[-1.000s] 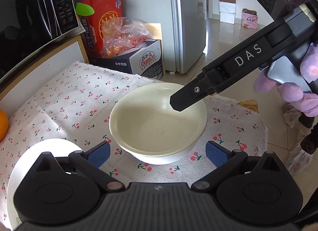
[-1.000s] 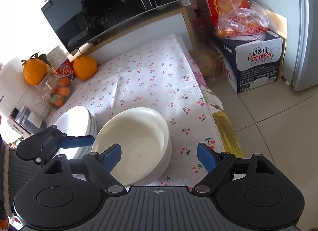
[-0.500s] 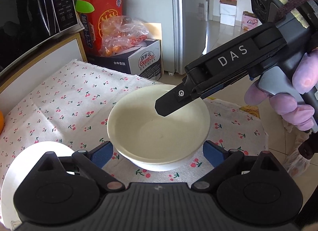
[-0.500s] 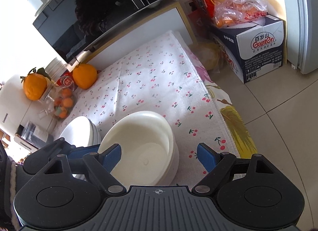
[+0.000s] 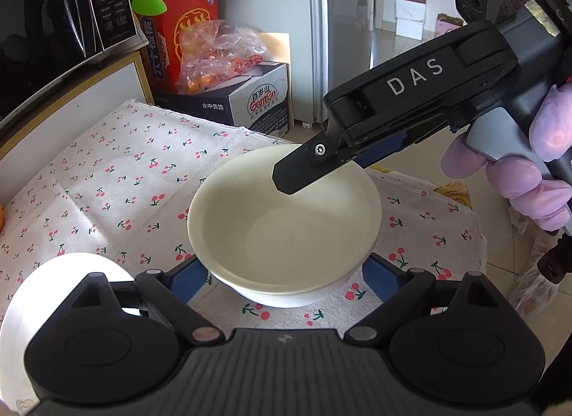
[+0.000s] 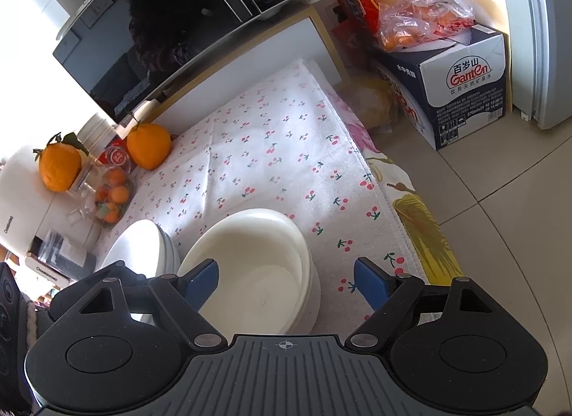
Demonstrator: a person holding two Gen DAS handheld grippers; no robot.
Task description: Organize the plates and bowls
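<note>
Two open, empty hand-held grippers, left (image 5: 286, 278) and right (image 6: 286, 282), straddle the stacked bowls (image 5: 284, 226); gripping only the top rim could tip it beside the plates (image 6: 141, 249).

Microwave (image 6: 186, 19), oranges (image 6: 148, 146), water carton (image 6: 464, 94)

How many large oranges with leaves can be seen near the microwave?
2. One orange lies at the cloth's edge below the microwave; the other orange sits further left, above a jar. More may be hidden.
</note>
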